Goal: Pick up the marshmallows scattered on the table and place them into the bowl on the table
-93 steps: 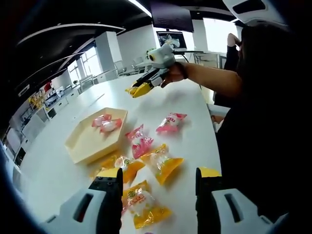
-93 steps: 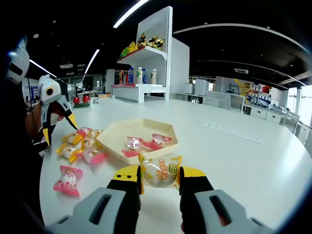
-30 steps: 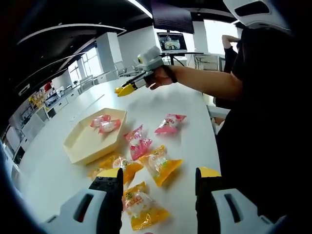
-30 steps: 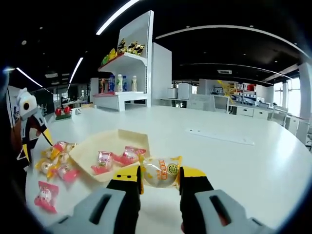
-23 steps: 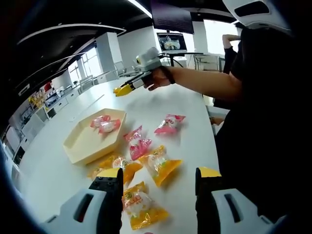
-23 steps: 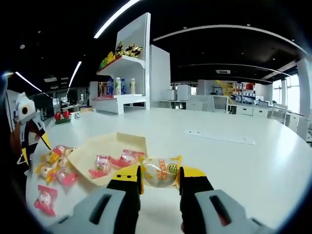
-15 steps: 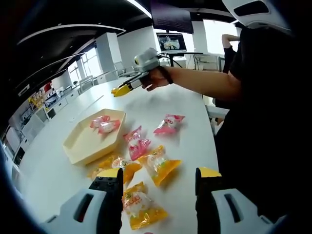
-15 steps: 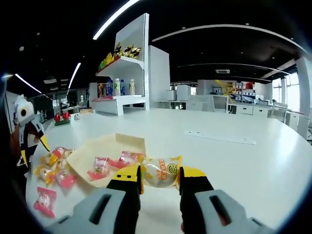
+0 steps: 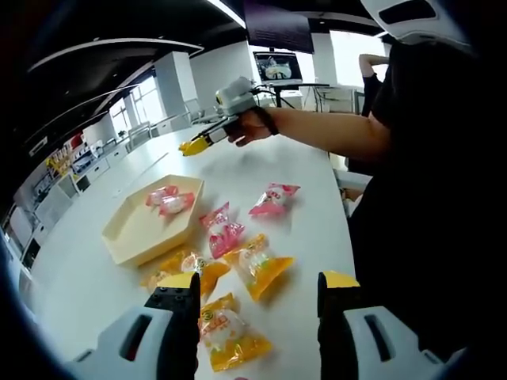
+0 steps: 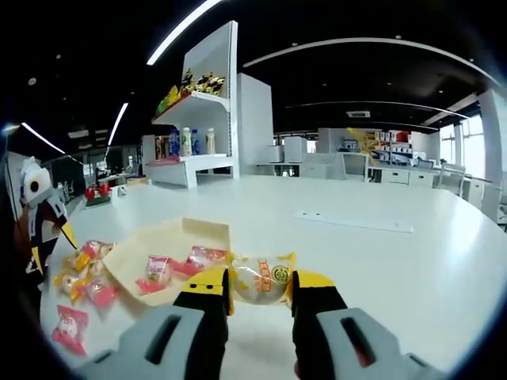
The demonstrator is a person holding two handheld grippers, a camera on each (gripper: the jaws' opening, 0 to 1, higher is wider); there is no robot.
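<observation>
Two grippers: each black with yellow-tipped jaws, one in each of the person's hands.
Right gripper (image 10: pixel 259 286): jaws clamped on a yellow-wrapped marshmallow (image 10: pixel 260 279), held above the white table (image 10: pixel 380 261) just beyond the bowl's far edge, as the left gripper view shows.
Left gripper (image 9: pixel 257 297): jaws apart, nothing between them, above the loose sweets on the near side of the bowl.
Bowl: a shallow cream hexagonal bowl (image 9: pixel 135 233) on the table, holding two pink-wrapped marshmallows (image 9: pixel 169 199).
Yellow packets beside the bowl: one (image 9: pixel 230 343) lies under the left gripper's jaws, another (image 9: pixel 260 265) just beyond it, and a third (image 9: pixel 188 269) close to the bowl's rim.
Pink packets beside the bowl: a pair (image 9: pixel 222 232) touching each other, and one (image 9: pixel 273 199) farther from the bowl.
Background beyond the bowl: a white shelf unit (image 10: pixel 207 127) carrying bottles and snack bags.
</observation>
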